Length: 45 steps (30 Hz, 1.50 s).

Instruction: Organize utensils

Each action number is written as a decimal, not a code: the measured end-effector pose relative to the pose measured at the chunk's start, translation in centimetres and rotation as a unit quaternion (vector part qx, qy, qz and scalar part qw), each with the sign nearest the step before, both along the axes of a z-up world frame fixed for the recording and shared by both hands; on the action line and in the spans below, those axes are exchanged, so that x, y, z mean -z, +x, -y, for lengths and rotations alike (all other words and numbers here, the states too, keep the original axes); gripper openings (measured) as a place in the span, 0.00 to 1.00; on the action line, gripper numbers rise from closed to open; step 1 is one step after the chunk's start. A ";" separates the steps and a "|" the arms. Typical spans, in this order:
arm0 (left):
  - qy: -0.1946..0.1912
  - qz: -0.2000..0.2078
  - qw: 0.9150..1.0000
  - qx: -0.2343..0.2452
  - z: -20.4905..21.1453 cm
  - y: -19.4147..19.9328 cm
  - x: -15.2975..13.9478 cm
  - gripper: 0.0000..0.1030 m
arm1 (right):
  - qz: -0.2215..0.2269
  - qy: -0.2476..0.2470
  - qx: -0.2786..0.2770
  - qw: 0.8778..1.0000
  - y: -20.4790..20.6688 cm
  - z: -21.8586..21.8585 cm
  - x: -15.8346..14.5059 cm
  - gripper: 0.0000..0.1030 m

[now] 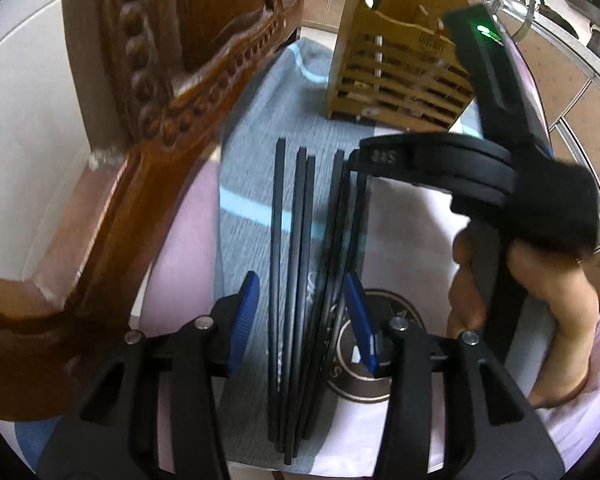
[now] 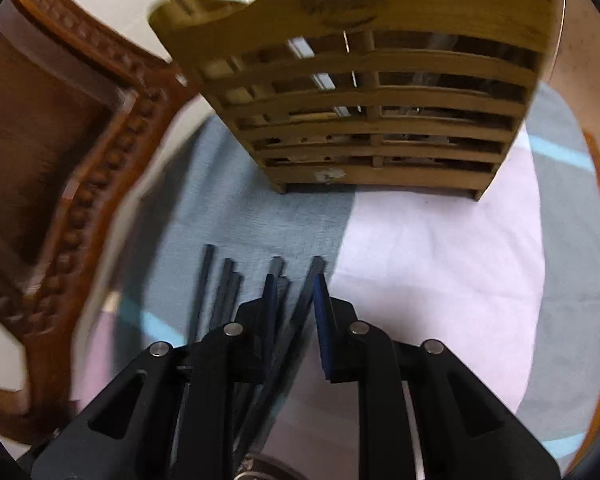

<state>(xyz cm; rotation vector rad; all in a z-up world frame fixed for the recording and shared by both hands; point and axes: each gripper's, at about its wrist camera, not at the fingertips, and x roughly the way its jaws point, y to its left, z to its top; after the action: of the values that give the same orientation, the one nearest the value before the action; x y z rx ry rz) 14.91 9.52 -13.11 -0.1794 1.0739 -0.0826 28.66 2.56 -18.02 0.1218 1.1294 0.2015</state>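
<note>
lying flat on the cloth (image 1: 256, 184), the black chopsticks (image 1: 296, 280) run lengthwise between the left gripper (image 1: 304, 316) pads, jaws wide apart, gripping nothing. sticks are slim, square-edged, matte. right gripper (image 2: 296, 324) sits over the far ends of the same bundle, jaws part open with a few sticks between the blue pads; can't tell if it's clamped. slatted wooden holder (image 2: 364, 112) stands upright beyond the tips.

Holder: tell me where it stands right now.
The wooden holder stands upright on the cloth at the far end, beyond the chopsticks, with the carved chair to its left.
</note>
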 end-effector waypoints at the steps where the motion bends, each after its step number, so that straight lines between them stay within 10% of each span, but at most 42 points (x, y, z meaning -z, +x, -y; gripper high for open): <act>1: -0.004 -0.002 1.000 0.000 -0.1 -0.2 0.2 0.43 | 0.001 -0.014 0.002 1.000 0.0 0.0 0.0 0.19; 10: -0.008 -0.016 1.000 0.013 0.7 1.3 1.6 0.43 | -0.013 -0.048 0.024 0.998 -2.1 4.3 -0.6 0.02; 27: -0.003 -0.052 0.998 0.046 3.1 5.3 3.3 0.37 | -0.018 0.063 0.057 0.996 -5.0 13.7 -2.0 0.01; 39: -0.071 -0.059 0.989 0.118 7.3 3.5 2.9 0.39 | -0.025 0.083 0.068 0.994 -5.2 13.9 -1.3 0.01; 45: -0.019 -0.020 0.997 0.075 4.5 3.9 0.5 0.42 | -0.070 0.102 0.083 0.989 -2.3 12.5 0.7 0.01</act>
<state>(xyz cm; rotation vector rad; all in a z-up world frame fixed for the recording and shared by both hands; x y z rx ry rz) 18.78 4.97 -13.62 -0.1348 1.1254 -0.2347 26.39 -9.89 -18.70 0.4162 1.2304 0.1625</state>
